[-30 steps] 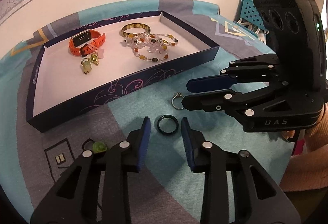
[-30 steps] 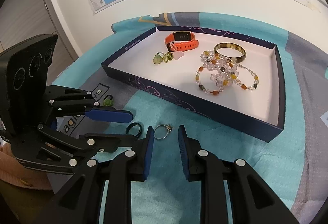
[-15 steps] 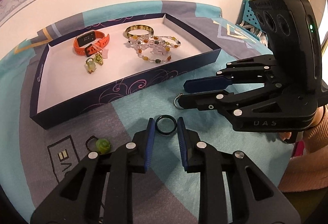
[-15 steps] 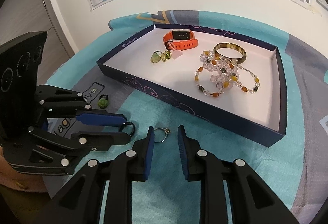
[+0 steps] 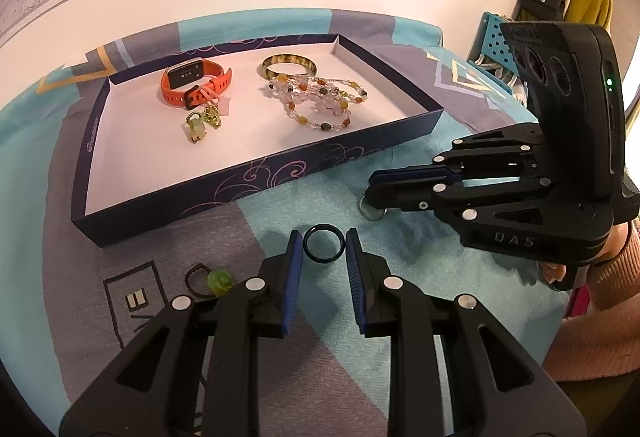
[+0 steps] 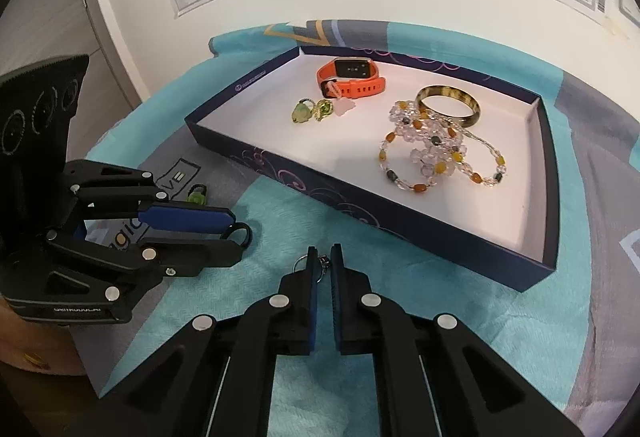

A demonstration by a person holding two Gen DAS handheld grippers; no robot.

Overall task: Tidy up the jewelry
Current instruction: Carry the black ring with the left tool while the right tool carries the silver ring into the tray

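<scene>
A dark ring (image 5: 324,243) lies on the cloth between the fingertips of my left gripper (image 5: 320,243), whose jaws are narrowed around it, touching its sides. It also shows in the right wrist view (image 6: 239,233). My right gripper (image 6: 323,261) has nearly closed on a small silver ring (image 6: 314,264); its lower edge shows under the tips in the left wrist view (image 5: 372,212). A navy tray (image 5: 256,179) holds an orange watch (image 5: 196,81), a bangle (image 5: 287,66), beaded bracelets (image 5: 320,103) and green charms (image 5: 202,123).
A green bead ring (image 5: 214,279) lies on the grey cloth left of my left gripper; it also shows in the right wrist view (image 6: 197,195). The wall with a map stands behind the table. A blue pegboard rack (image 5: 492,41) and hanging bags are at the right.
Both grippers have closed in: the left around the dark ring, the right onto the silver ring. Both cameras have moved slightly nearer the cloth.
</scene>
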